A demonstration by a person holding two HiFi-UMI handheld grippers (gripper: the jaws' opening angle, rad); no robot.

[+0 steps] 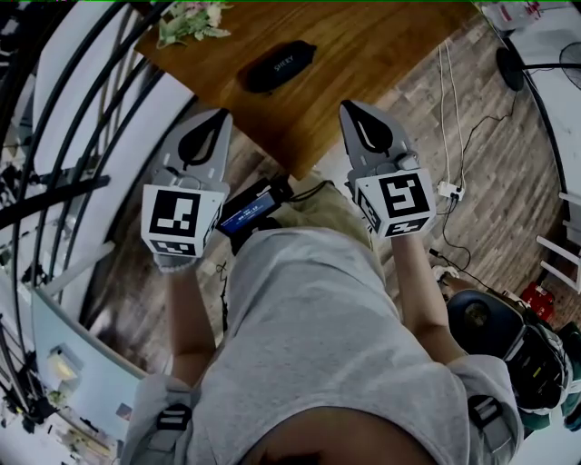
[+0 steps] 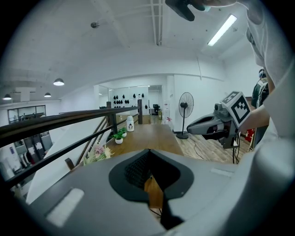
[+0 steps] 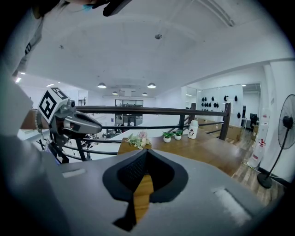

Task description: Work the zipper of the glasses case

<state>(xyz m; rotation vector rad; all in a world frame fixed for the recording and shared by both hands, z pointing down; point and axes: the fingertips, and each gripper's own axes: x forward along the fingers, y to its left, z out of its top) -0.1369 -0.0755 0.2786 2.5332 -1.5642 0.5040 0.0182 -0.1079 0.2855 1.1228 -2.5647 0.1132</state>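
A black glasses case (image 1: pixel 276 65) lies on the wooden table (image 1: pixel 381 54), closed as far as I can see, well beyond both grippers. My left gripper (image 1: pixel 211 118) hovers off the table's near left edge, jaws shut and empty. My right gripper (image 1: pixel 349 111) hangs at the table's near corner, also shut with nothing held. The left gripper view shows the shut jaws (image 2: pixel 148 162) with the tabletop (image 2: pixel 145 137) ahead and the right gripper (image 2: pixel 216 123) off to the side. In the right gripper view the jaws (image 3: pixel 144 162) are shut and the left gripper (image 3: pixel 73 122) is at the left.
A bunch of flowers (image 1: pixel 186 20) lies at the table's far left end. A black railing (image 1: pixel 82 136) runs along the left. Small potted plants (image 3: pixel 171 135) and a white bottle (image 3: pixel 193 129) stand on the far table. A fan (image 2: pixel 185 110) and floor cables (image 1: pixel 451 118) are to the right.
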